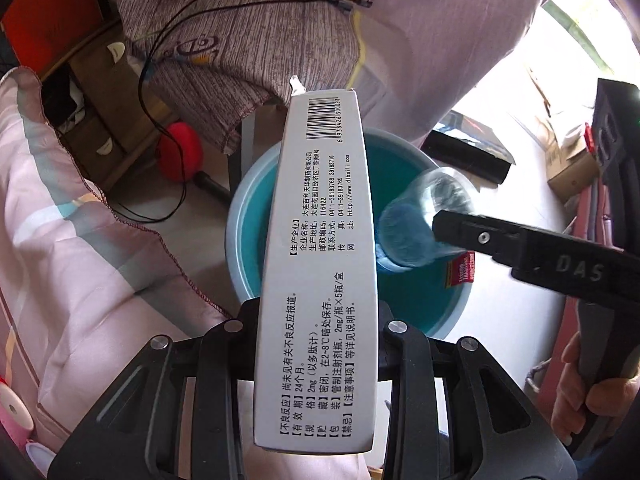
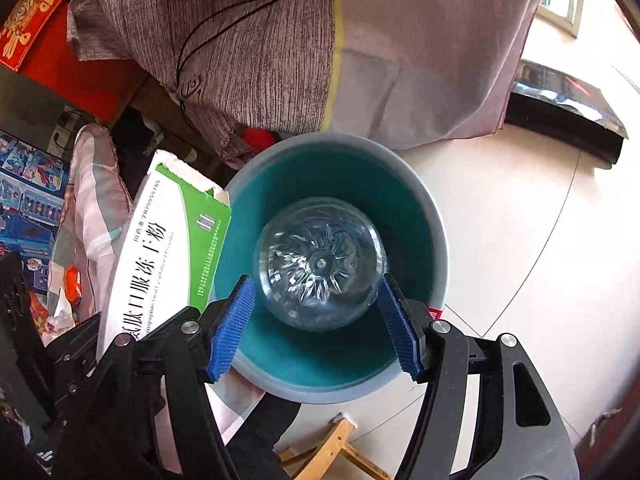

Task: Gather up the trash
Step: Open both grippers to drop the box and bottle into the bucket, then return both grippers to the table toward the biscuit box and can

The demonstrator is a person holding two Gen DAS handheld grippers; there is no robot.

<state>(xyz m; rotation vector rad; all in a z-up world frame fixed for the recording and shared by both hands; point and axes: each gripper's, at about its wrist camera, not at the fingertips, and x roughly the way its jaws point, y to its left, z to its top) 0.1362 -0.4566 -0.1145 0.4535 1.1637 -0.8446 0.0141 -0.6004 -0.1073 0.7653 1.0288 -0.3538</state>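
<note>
Bin (image 2: 434,216) sits on the floor w/ mouth up, right under both hands, so anything let go should drop in. Box (image 1: 320,264) pinched in left gripper (image 1: 318,320), end over the bin. Bottle (image 2: 320,264) base-first over the bin; right gripper (image 2: 318,320) spread, left pad looks clear: prob. dropping.

My left gripper (image 1: 316,344) was a black frame of angular linkage arms with slotted cut-outs, pinned by round silver screws. My right gripper (image 2: 316,324) had the same black arms and silver pivots, and its fingers (image 2: 232,330) wore ribbed blue pads. From the left camera its side carried raised letters, DAS, and one small recessed screw. A hand (image 1: 576,392) wrapped its black handle.
</note>
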